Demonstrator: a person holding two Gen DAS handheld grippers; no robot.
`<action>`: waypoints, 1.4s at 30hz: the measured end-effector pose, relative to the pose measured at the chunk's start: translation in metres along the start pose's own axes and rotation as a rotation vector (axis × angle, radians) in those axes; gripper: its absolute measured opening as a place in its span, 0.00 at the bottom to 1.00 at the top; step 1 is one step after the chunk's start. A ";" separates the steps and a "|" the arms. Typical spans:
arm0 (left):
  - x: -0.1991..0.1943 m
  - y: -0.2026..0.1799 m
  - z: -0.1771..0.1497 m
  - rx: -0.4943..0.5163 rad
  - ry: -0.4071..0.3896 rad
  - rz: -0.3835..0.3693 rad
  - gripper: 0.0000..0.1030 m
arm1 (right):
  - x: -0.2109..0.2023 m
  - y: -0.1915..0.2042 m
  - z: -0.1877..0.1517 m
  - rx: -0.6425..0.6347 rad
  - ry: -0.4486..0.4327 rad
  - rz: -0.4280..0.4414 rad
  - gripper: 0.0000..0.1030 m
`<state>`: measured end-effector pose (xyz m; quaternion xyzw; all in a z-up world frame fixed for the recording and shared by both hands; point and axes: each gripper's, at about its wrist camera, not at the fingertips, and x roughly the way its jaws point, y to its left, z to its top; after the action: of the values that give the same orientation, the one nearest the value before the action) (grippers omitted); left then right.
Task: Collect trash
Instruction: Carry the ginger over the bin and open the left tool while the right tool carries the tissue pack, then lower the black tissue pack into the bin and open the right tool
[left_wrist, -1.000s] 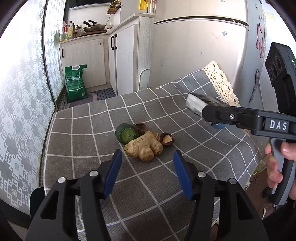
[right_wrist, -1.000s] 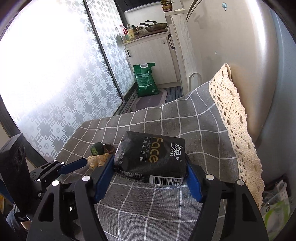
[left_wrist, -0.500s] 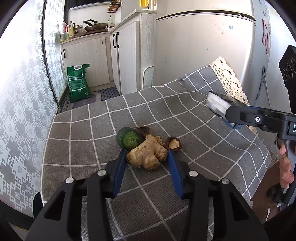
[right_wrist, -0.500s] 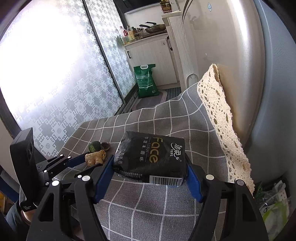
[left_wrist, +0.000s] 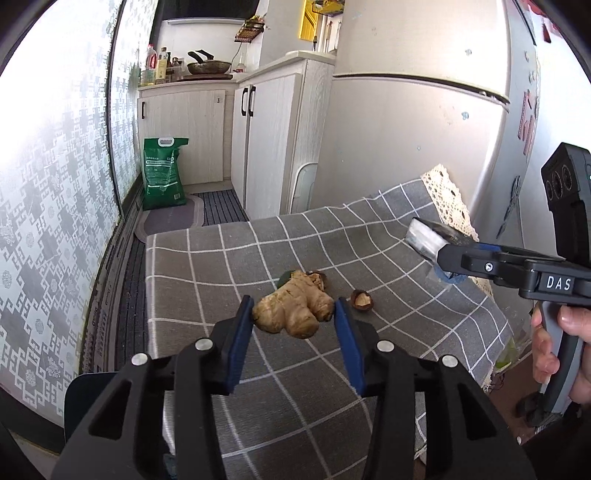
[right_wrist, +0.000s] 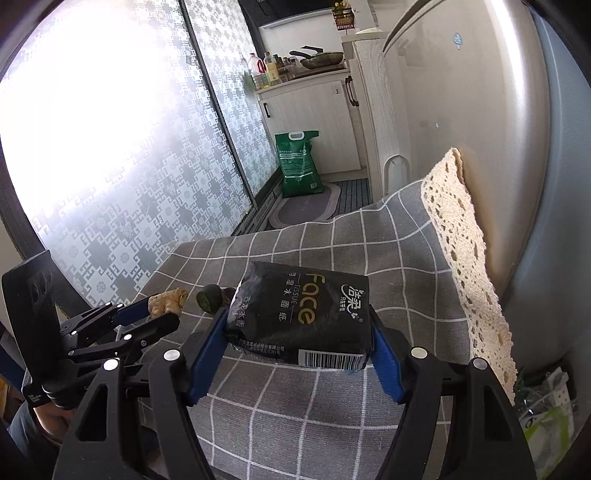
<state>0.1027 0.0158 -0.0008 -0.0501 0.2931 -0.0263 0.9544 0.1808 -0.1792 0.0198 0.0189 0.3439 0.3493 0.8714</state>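
Observation:
My left gripper (left_wrist: 293, 314) is shut on a knobbly piece of ginger (left_wrist: 291, 310), held just above the grey checked tablecloth (left_wrist: 229, 266). Behind the ginger lie a green fruit (left_wrist: 283, 277), mostly hidden, and a brown shell (left_wrist: 320, 281). Another brown shell half (left_wrist: 362, 299) sits to the ginger's right. My right gripper (right_wrist: 301, 332) is shut on a black tissue pack (right_wrist: 301, 310) and holds it over the table's right side. From the right wrist, the left gripper (right_wrist: 159, 314) with the ginger (right_wrist: 168, 300) shows at left, beside the green fruit (right_wrist: 208, 300).
A fridge (left_wrist: 406, 147) stands against the table's far right, with a lace cloth (right_wrist: 465, 251) draped along that edge. White cabinets (left_wrist: 273, 147), a green sack (left_wrist: 164, 173) and floor mats lie beyond. A plastic bag (right_wrist: 543, 410) hangs low on the right.
The left jaws narrowed around the ginger and pressed onto it, then lifted it slightly off the cloth, away from the green fruit. The right gripper kept the tissue pack nearly still.

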 end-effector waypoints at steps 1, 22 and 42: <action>-0.003 0.004 0.000 -0.004 -0.006 0.005 0.45 | 0.001 0.005 0.001 -0.006 0.002 0.004 0.70; -0.057 0.129 -0.040 -0.199 0.010 0.141 0.45 | 0.052 0.158 0.013 -0.227 0.088 0.139 0.70; -0.030 0.200 -0.124 -0.287 0.348 0.201 0.46 | 0.121 0.267 -0.016 -0.354 0.306 0.171 0.70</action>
<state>0.0124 0.2068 -0.1085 -0.1503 0.4573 0.1025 0.8705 0.0751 0.0948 0.0096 -0.1583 0.4023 0.4752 0.7663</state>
